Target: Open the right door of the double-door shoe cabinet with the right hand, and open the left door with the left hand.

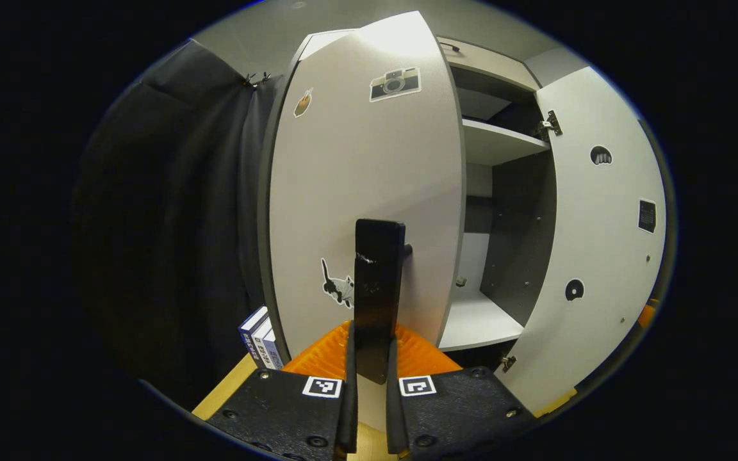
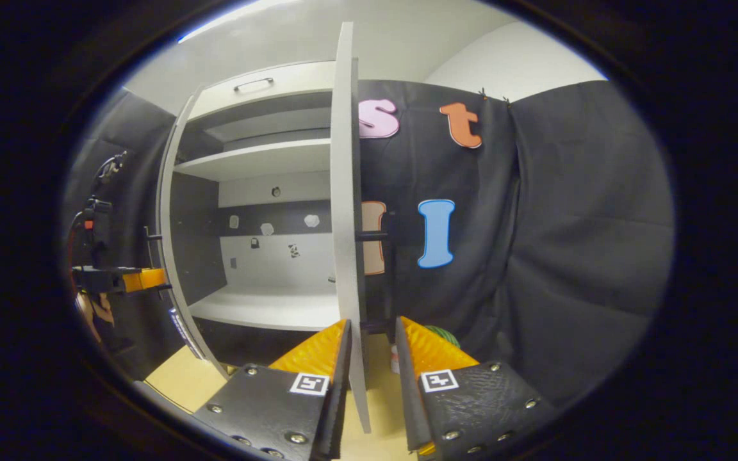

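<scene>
Black cloth walls back the double-door shoe cabinet (image 1: 503, 147). In the left gripper view, the left gripper (image 1: 369, 358) is clamped narrowly on the left door's (image 1: 356, 192) black handle (image 1: 378, 288); a sideways pull could slip it off. In the right gripper view, the right gripper (image 2: 366, 358) straddles the right door's (image 2: 343, 192) edge; whether its fingers (image 2: 318, 352) touch the panel is unclear, and the door could swing shut.

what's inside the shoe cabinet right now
Inside the shoe cabinet, pale shelves look bare, with small stickers on the back wall. No shoes are visible. The left door and right door hide parts of the interior.
</scene>
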A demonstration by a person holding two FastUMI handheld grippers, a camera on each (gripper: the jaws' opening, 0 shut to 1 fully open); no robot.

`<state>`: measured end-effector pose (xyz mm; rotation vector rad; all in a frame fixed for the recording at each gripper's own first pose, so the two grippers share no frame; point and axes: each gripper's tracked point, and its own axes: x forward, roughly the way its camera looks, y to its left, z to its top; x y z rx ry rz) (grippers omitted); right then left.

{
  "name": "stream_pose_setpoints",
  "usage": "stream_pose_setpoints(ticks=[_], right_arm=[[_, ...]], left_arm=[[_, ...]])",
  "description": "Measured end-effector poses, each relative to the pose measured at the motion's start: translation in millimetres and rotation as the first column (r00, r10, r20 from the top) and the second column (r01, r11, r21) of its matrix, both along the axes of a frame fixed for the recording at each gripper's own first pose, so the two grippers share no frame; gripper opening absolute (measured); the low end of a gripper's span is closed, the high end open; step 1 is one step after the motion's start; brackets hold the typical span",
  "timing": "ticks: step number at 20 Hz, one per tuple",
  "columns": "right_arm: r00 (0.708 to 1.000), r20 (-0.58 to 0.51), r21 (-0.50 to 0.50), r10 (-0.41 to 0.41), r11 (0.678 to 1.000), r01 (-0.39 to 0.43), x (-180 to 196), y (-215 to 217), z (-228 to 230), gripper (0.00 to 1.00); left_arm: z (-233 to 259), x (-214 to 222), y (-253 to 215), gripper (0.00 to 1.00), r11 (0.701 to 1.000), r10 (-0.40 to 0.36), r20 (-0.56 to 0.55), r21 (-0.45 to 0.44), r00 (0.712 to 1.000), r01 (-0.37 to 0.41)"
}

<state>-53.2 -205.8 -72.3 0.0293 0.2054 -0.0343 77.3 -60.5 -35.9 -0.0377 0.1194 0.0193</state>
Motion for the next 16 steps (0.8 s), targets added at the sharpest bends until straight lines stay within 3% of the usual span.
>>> stream_pose_setpoints(ticks=[8,16], right_arm=[[0.999,-0.017,0.0,0.032,0.999,-0.032,-9.0,25.9,-6.3,0.38],[0.993,-0.032,0.028,0.11,0.994,-0.109,-11.8,78.9,-14.7,0.38]], left_arm=[[0.5,-13.5,18.3,0.17,1.0,0.009,-0.005,0.001,1.0,-0.009],[1.6,-30.1,49.9,0.11,0.999,0.032,-0.01,0.007,0.999,-0.032]])
